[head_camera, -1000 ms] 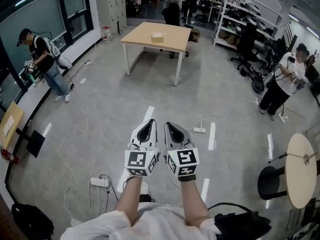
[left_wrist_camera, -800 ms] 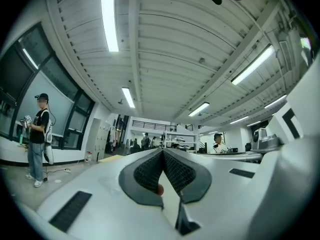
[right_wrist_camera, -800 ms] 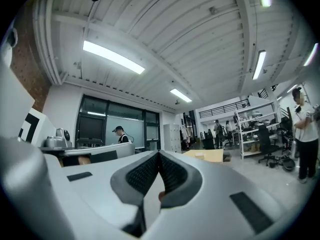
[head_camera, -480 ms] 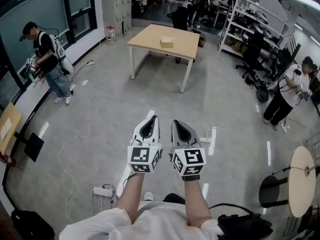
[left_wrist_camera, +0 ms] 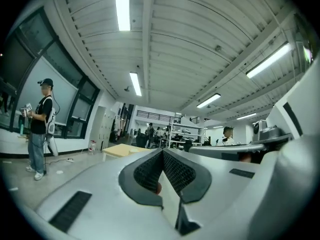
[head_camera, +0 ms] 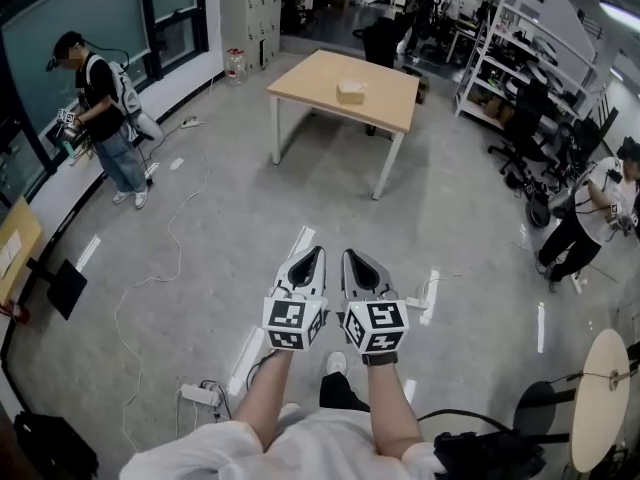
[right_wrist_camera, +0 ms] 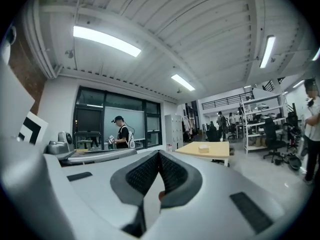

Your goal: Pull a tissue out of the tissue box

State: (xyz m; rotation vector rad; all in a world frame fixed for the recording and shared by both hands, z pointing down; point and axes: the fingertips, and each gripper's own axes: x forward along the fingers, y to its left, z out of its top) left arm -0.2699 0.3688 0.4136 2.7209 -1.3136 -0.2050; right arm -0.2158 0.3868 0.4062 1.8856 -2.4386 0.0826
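Tissue box (head_camera: 351, 91): sat on top of the table (head_camera: 322, 76), toward its far side, pale and low; neither gripper touched it.
Table: light wooden top on white legs, standing on the grey floor.
Left gripper (head_camera: 312, 254): held over the floor on the near side of the table, well apart from it, pointing toward it; jaws pressed together with nothing between them.
Right gripper (head_camera: 352, 257): just beside the left one, equally far from the table; jaws also pressed together and empty.
Person in a dark cap (head_camera: 100, 108): stood left of the table by the windows, holding a device.
Person in a white top (head_camera: 592, 218): stood well to the right of the table.
Shelves (head_camera: 505, 43): beyond the table's right end.
Power strip (head_camera: 200, 395): on the floor, far on the near side of the table.
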